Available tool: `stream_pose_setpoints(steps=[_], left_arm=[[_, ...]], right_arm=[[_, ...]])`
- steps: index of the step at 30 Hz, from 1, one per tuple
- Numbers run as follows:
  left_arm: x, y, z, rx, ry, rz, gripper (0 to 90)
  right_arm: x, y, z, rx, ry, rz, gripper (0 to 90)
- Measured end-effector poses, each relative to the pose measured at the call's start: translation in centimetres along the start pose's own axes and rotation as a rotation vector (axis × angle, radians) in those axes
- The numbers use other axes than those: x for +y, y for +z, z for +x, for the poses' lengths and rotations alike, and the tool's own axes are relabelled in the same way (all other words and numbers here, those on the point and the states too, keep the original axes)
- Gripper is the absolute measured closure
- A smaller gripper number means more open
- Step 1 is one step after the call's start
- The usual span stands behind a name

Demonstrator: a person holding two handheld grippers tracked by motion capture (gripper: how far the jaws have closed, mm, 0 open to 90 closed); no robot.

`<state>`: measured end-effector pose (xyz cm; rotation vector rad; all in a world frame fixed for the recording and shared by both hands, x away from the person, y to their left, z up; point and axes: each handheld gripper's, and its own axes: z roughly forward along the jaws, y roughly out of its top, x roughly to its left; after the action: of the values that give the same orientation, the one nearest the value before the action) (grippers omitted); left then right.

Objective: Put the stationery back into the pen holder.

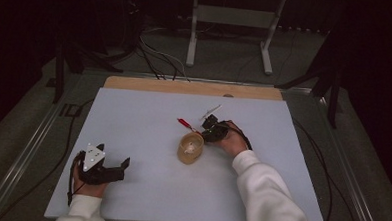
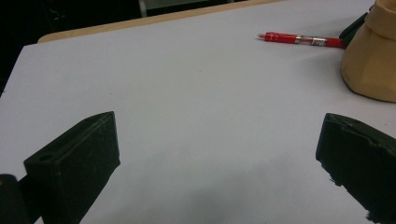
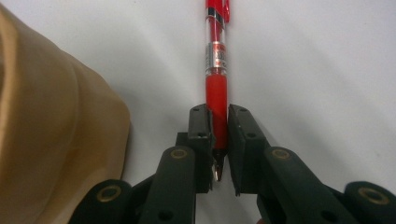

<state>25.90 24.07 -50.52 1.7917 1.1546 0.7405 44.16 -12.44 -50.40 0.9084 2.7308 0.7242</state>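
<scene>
A red pen (image 3: 216,60) lies on the white table, its tip end between my right gripper's jaws. My right gripper (image 3: 219,116) is shut on the pen's red grip section, close to the metal tip. In the high view the right gripper (image 1: 211,127) sits just behind a tan cup (image 1: 190,147), and the red pen (image 1: 186,123) points away to the left. The cup's side (image 3: 51,140) bulges close on the left of the jaws. My left gripper (image 1: 123,169) rests near the front left of the table, open, with nothing between its jaws (image 2: 219,140). From it, the pen (image 2: 299,39) and cup (image 2: 371,65) show at far right.
A thin white stick-like object (image 1: 211,111) lies just beyond the right gripper. The white table top (image 1: 133,133) ends in a wooden strip (image 1: 185,86) at the far edge. Cables and a metal stand (image 1: 233,22) are on the floor behind.
</scene>
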Motion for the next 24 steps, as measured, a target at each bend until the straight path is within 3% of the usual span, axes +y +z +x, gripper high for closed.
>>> stream_pose_setpoints(steps=[24], left_arm=[[-0.01,0.06,-0.03,-0.001,0.003,0.004,0.1]], right_arm=[[-0.47,-0.82,-0.05,-0.007,0.027,-0.050,81.1]])
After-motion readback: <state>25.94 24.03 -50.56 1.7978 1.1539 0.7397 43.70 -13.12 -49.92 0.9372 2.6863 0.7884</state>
